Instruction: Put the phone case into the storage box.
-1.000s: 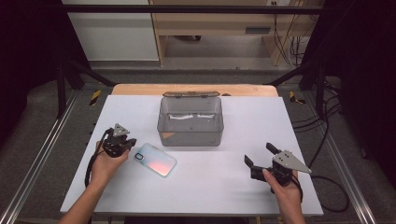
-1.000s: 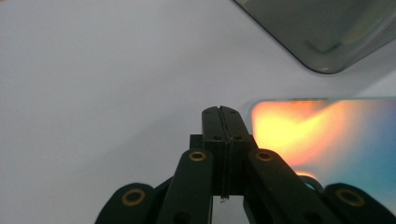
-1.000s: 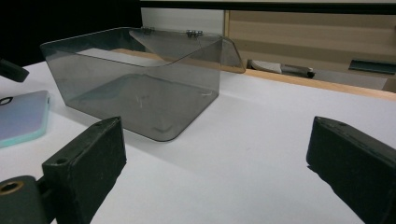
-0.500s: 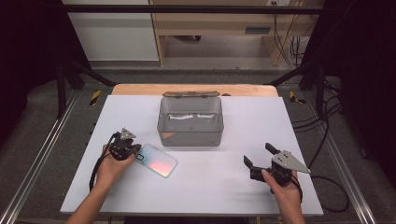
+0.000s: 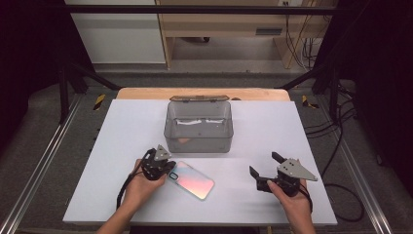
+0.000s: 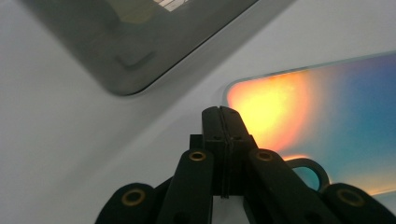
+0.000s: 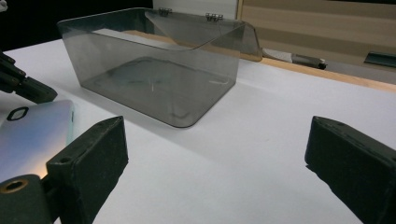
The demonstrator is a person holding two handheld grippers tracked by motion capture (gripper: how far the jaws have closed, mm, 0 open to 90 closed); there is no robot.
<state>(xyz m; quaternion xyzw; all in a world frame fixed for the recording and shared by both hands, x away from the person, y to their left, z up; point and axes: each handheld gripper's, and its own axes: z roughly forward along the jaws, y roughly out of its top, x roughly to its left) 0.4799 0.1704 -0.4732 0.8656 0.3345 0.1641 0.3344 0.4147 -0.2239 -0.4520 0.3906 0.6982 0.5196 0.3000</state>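
Note:
An iridescent phone case point(image 5: 191, 179) lies flat on the white table point(image 5: 122, 126), in front of a clear grey box point(image 5: 198, 126) with its lid open. My left gripper point(image 5: 169, 172) is at the case's near-left corner. In the left gripper view its jaws are pressed together, nothing between them, and the tip point(image 6: 223, 113) is right at the edge of the case point(image 6: 327, 107). My right gripper point(image 5: 265, 165) rests on the table to the right, open and holding nothing. In the right gripper view, the box point(image 7: 159, 70) and case point(image 7: 32, 135) lie beyond its wide-apart pads point(image 7: 93, 144).
The box point(image 6: 116, 42) stands just behind the left gripper. A wooden strip point(image 5: 146, 92) runs along the table's far edge. Metal rails point(image 5: 39, 161) flank the table, and cables point(image 5: 341, 146) lie on the floor at the right.
The left hand has carried its shut gripper rightward across the table until its tip reached the phone case's corner. The right gripper has stayed put.

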